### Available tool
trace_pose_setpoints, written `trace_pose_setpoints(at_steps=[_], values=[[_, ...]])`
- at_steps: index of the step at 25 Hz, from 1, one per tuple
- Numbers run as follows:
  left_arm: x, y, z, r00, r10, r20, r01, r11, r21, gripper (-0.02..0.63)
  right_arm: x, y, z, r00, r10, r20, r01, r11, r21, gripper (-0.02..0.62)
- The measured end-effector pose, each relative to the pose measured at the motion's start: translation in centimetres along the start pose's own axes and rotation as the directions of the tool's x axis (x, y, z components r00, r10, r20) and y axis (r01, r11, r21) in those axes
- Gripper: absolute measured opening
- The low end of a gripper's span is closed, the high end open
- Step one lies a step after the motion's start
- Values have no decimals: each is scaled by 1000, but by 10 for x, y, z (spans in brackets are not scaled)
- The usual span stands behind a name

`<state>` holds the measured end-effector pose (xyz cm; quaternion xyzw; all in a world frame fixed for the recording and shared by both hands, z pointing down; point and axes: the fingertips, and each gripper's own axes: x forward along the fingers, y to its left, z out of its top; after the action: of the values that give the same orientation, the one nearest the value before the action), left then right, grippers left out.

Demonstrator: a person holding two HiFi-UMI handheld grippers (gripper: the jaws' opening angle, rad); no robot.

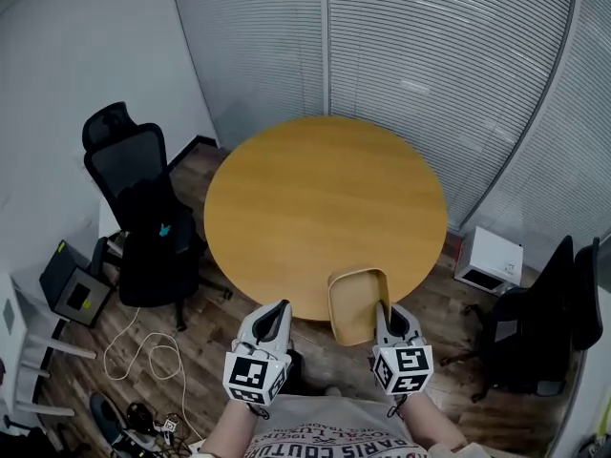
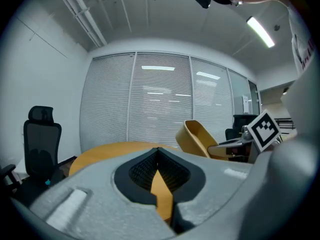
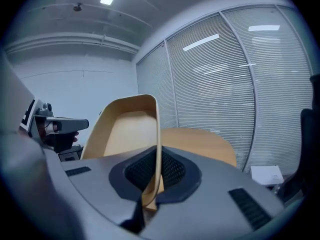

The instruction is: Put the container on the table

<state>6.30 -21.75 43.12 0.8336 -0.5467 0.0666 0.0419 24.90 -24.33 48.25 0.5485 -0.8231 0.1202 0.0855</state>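
A tan wooden container with a raised rim hangs over the near edge of the round wooden table. My right gripper is shut on its right wall. In the right gripper view that wall stands upright between the jaws, with the table behind it. My left gripper hovers just short of the table's near edge, left of the container, shut and empty. The left gripper view shows the container tilted at the right, above the table.
A black office chair stands left of the table, and another chair stands at the right. A white box sits on the floor at the right. Cables lie on the floor at the lower left. Slatted blinds close the far side.
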Motion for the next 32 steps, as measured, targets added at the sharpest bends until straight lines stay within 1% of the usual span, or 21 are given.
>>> trace_pose_setpoints(at_steps=[3, 6, 10, 13, 16, 19, 24, 29, 32], values=[[28, 16, 0, 999, -37, -2, 37, 999, -2, 6, 25, -2, 10, 1000, -21, 3, 21, 1000, -8, 11], [59, 39, 5, 997, -76, 13, 76, 997, -5, 6, 57, -6, 22, 998, -61, 13, 61, 998, -10, 11], [97, 76, 12, 991, -133, 10, 133, 991, -10, 6, 100, -5, 32, 993, -115, 0, 115, 993, 19, 11], [126, 108, 20, 984, -179, 12, 179, 984, 0, 6, 137, -1, 43, 989, -147, -6, 148, 989, 28, 11], [152, 148, 22, 981, -195, 9, 195, 981, -6, 6, 176, 5, 44, 984, -173, -32, 175, 984, 44, 11], [178, 180, 15, 976, -216, 0, 216, 976, -13, 6, 213, 11, 36, 979, -193, -69, 197, 979, 50, 11], [216, 216, -5, 966, -255, -32, 254, 967, -36, 6, 272, 8, 10, 959, -230, -166, 244, 967, 70, 11], [238, 240, -26, 959, -276, -66, 271, 960, -70, 6, 325, 7, -21, 935, -228, -271, 275, 950, 146, 11], [247, 247, -29, 949, -311, -56, 305, 947, -97, 6, 351, 1, -39, 916, -238, -323, 299, 942, 152, 11]])
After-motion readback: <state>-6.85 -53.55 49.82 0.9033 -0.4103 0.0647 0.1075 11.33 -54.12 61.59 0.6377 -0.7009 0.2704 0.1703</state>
